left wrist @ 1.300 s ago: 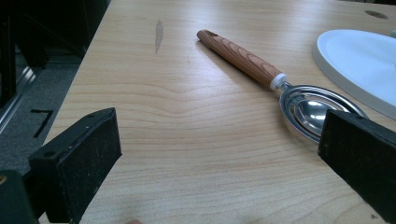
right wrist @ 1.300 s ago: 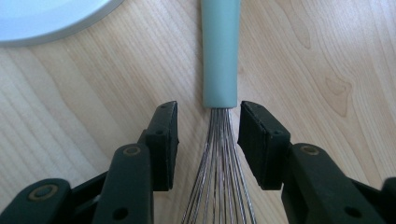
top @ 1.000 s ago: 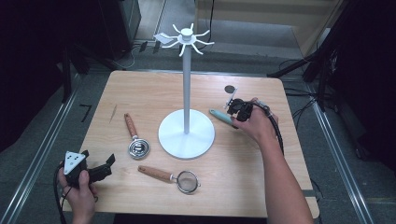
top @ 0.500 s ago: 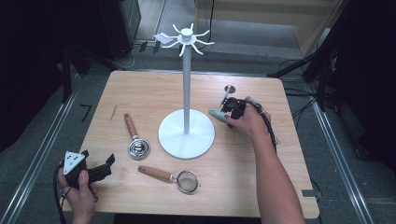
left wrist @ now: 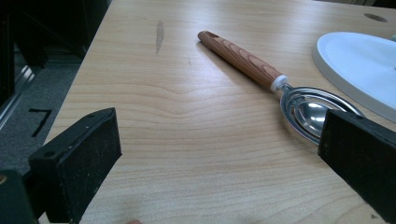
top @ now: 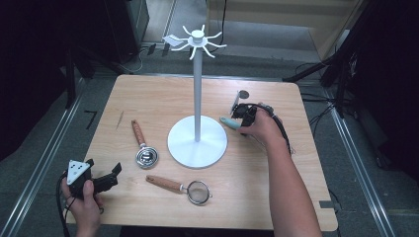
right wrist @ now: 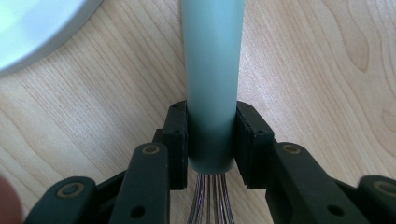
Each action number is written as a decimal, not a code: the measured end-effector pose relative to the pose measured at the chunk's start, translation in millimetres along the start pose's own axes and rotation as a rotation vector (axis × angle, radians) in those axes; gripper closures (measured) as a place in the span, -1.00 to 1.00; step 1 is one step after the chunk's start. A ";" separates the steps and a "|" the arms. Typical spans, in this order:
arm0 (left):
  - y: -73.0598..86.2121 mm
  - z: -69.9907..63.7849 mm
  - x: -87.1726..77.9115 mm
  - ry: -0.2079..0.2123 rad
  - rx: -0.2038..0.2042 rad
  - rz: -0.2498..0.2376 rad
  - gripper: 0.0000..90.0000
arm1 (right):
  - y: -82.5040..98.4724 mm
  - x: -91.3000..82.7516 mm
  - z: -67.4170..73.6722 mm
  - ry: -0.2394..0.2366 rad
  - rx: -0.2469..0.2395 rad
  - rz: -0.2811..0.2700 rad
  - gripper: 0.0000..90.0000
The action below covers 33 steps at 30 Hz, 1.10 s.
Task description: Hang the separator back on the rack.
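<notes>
Right tongs (right wrist: 211, 140): clamped on the lower end of the pale green whisk handle (right wrist: 212, 70), one black pad on each side, both pads touching it. Jaws just closed further onto that handle. Thin metal wires (right wrist: 210, 200) emerging from the handle end, between the jaw arms. Handle lying along the wooden counter (right wrist: 327, 70), pointing away from the camera toward the rim of the white stand base (right wrist: 37, 28).

High view: right tongs (top: 245, 117) at the right of the stand, held low over the counter (top: 276, 197); green handle tip (top: 228, 121) just beside the round white base (top: 197, 142). White pole (top: 197, 89) upright on the base, topped by a ring of white hooks (top: 195, 40).

Left tongs (top: 106, 177): released, nothing between the jaws. Held at the near left corner of the counter by the left hand (top: 85, 200). Left gripper view: both black jaws well apart, bare wood between them; wood-handled scoop (left wrist: 261, 74) lying ahead, its metal bowl partly hidden behind the jaw on the right side of that view.

Other items on the counter, high view: scoop (top: 142, 147) left of the base; wood-handled mesh strainer (top: 183, 186) near the front edge, apart from both tongs.
</notes>
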State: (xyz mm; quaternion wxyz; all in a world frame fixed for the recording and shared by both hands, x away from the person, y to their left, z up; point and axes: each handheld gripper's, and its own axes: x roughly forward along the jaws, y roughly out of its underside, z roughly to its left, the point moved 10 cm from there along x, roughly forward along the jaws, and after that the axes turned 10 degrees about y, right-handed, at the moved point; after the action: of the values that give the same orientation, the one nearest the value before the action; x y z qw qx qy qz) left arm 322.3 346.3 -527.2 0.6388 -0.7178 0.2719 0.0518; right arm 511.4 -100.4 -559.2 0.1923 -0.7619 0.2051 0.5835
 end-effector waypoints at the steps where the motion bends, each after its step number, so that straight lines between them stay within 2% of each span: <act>1: -0.1 0.0 0.0 0.000 -0.001 -0.002 -1.00 | -0.3 0.0 0.4 0.002 0.000 0.010 0.55; 5: 0.1 -0.3 -0.1 0.002 0.001 0.000 -1.00 | -0.5 -0.6 1.6 0.011 -0.013 0.053 0.56; 10: 0.2 -0.3 -0.2 0.004 -0.003 -0.001 -1.00 | -0.8 -0.4 1.6 0.007 -0.008 0.043 0.56; 15: 0.1 0.0 0.1 0.001 -0.007 -0.001 -1.00 | -1.3 -1.4 3.6 0.046 -0.043 0.040 0.57; 18: 0.1 0.0 -0.1 0.000 -0.009 -0.002 -1.00 | -1.4 -1.4 3.4 0.050 -0.045 0.033 0.57; 24: 0.3 0.0 0.0 -0.001 -0.006 0.001 -1.00 | -0.8 -2.8 8.1 0.035 -0.004 0.031 0.58; 29: 0.2 0.2 -0.2 0.000 -0.011 -0.001 -1.00 | -0.2 -3.2 9.2 0.029 0.000 0.014 0.58; 31: 0.2 0.0 0.0 0.000 -0.009 -0.001 -1.00 | 1.5 -3.3 9.7 0.032 0.029 0.001 0.58; 33: 0.3 0.1 -0.1 -0.001 -0.007 0.001 -1.00 | 2.3 -3.5 9.8 0.031 0.031 0.001 0.58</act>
State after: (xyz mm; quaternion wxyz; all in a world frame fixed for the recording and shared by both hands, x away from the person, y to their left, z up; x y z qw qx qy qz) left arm 322.1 346.4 -527.5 0.6365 -0.7197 0.2720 0.0535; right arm 501.5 -96.8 -558.4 0.2008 -0.7678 0.2175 0.5682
